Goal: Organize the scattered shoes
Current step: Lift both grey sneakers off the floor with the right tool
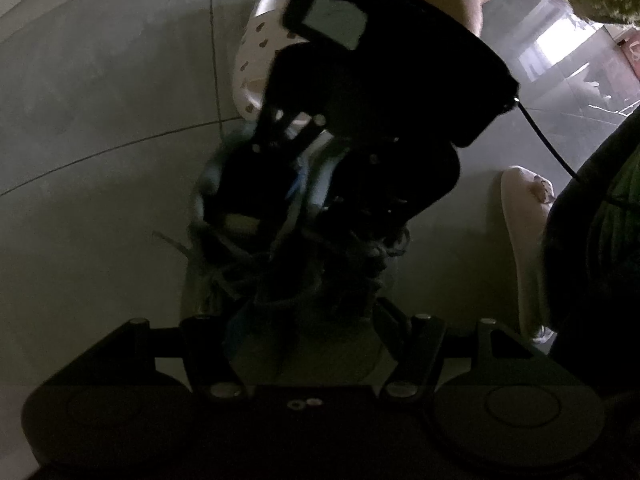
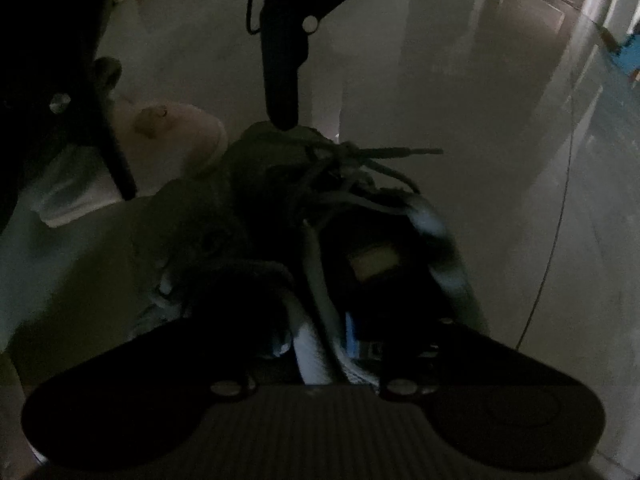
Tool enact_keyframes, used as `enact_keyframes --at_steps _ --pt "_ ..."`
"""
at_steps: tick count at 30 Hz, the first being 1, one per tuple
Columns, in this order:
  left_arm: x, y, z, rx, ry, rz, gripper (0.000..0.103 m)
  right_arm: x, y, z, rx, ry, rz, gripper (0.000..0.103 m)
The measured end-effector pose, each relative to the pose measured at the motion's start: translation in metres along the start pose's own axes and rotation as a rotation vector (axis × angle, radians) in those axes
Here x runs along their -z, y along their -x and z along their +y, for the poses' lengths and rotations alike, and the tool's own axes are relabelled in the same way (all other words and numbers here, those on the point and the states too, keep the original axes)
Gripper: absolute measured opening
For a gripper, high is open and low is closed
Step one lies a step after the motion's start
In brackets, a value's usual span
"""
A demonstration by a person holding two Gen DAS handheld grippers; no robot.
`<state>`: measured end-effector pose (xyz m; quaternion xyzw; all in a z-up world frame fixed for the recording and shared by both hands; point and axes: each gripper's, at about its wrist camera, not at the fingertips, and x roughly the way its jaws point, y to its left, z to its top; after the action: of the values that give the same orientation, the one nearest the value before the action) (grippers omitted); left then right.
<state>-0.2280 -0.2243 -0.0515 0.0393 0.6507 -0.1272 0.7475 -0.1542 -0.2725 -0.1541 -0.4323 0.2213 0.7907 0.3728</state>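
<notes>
The scene is very dim. A pair of dark lace-up sneakers lies on the grey tiled floor, with loose laces. In the left wrist view the right gripper reaches down into the sneakers from above. In the right wrist view the sneakers fill the centre and my right gripper sits around the heel collar, which looks pinched. The left gripper's finger touches the sneaker's toe end. My left gripper sits at the sneakers' near end; its fingertips are lost in the dark.
A white perforated clog lies beyond the sneakers. A white slipper lies at the right, also in the right wrist view. A thin cable crosses the floor. Bright doorway reflections lie at the far right.
</notes>
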Motion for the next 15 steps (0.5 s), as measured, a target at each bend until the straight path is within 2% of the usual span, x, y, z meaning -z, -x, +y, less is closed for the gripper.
enact_keyframes --at_steps 9,15 --pt "0.000 0.004 -0.004 -0.018 -0.011 -0.023 0.065 0.011 0.009 0.019 0.040 -0.184 -0.033 0.028" --pt "0.003 0.018 0.000 -0.069 -0.012 -0.070 0.065 0.023 0.027 0.022 0.080 -0.335 -0.090 0.027"
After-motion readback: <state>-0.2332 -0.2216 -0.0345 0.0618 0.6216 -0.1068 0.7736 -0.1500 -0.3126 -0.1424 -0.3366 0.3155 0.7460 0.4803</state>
